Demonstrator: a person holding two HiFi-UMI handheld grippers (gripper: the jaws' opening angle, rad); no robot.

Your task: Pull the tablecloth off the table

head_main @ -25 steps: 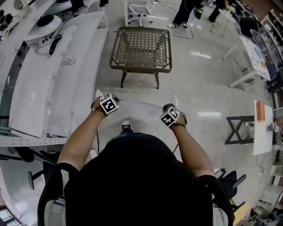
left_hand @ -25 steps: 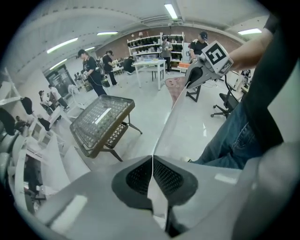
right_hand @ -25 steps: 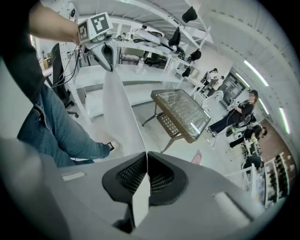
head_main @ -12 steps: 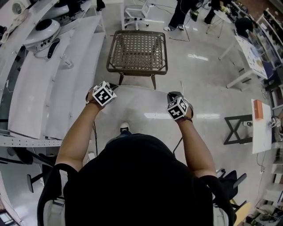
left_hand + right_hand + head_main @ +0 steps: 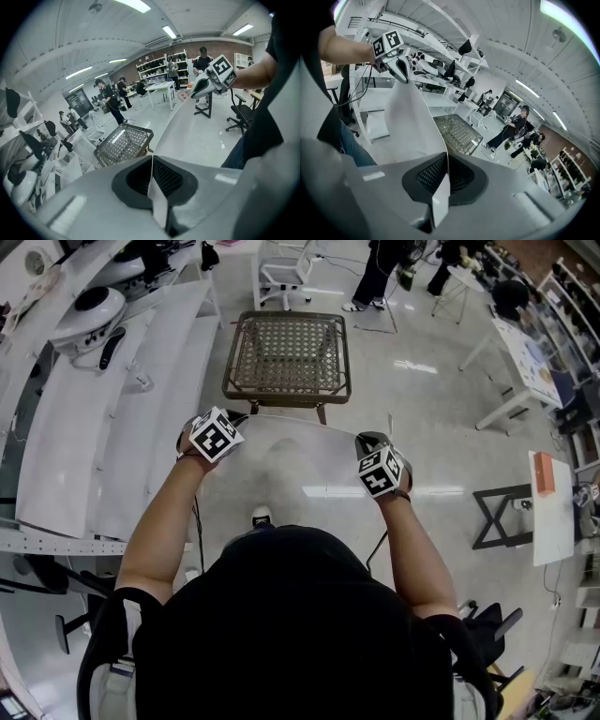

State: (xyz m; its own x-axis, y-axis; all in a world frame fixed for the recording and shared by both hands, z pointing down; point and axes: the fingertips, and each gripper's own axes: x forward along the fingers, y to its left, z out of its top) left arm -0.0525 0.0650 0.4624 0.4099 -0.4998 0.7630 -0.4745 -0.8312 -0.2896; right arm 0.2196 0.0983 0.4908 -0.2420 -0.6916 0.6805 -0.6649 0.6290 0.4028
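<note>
White tablecloth [image 5: 300, 465], head view: stretched between your two outstretched forearms, clear of the mesh-topped counter [image 5: 286, 357] ahead of you. Your left gripper [image 5: 231, 416] and right gripper [image 5: 372, 440] sit roughly level with each other, well apart, both angled downward.

Left gripper view: jaws clenched on the cloth's corner; the cloth's edge runs off to your other gripper.

Right gripper view: jaws likewise clamped on a corner, the sheet draping away to the left.

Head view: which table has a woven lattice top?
The brown table just beyond the held tablecloth; the others have solid white tops.
</note>
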